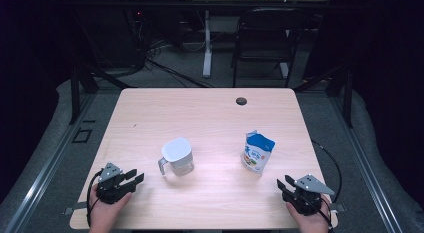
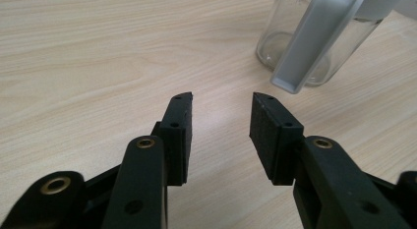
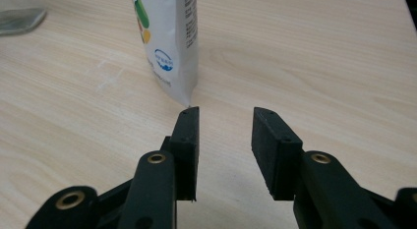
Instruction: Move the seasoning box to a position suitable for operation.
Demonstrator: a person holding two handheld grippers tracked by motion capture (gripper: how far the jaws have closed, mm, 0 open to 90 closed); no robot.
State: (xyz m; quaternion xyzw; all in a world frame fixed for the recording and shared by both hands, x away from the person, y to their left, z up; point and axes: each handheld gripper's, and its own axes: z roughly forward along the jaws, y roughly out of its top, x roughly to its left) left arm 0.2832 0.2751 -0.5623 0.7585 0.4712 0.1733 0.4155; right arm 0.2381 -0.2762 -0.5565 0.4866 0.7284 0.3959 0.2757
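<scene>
A clear glass jug [image 1: 177, 157] with a white lid and grey handle stands on the wooden table [image 1: 210, 118], left of centre. A blue and white stand-up pouch [image 1: 258, 152] stands upright to its right. My left gripper [image 1: 136, 176] rests near the front left corner, jaws apart and empty, pointing toward the jug. Seen from the left gripper view, the jug's handle [image 2: 314, 42] lies ahead and to the right of the left gripper [image 2: 221, 103]. My right gripper [image 1: 281, 183] sits at the front right, open and empty. In the right gripper view the pouch [image 3: 169, 42] stands just beyond the left jaw of the right gripper [image 3: 226, 116].
A dark cable hole [image 1: 241, 101] sits near the table's far edge. Beyond the table stand a black chair [image 1: 265, 38] and a white desk leg [image 1: 207, 43] among floor cables. Bare wood lies between the jug and the pouch.
</scene>
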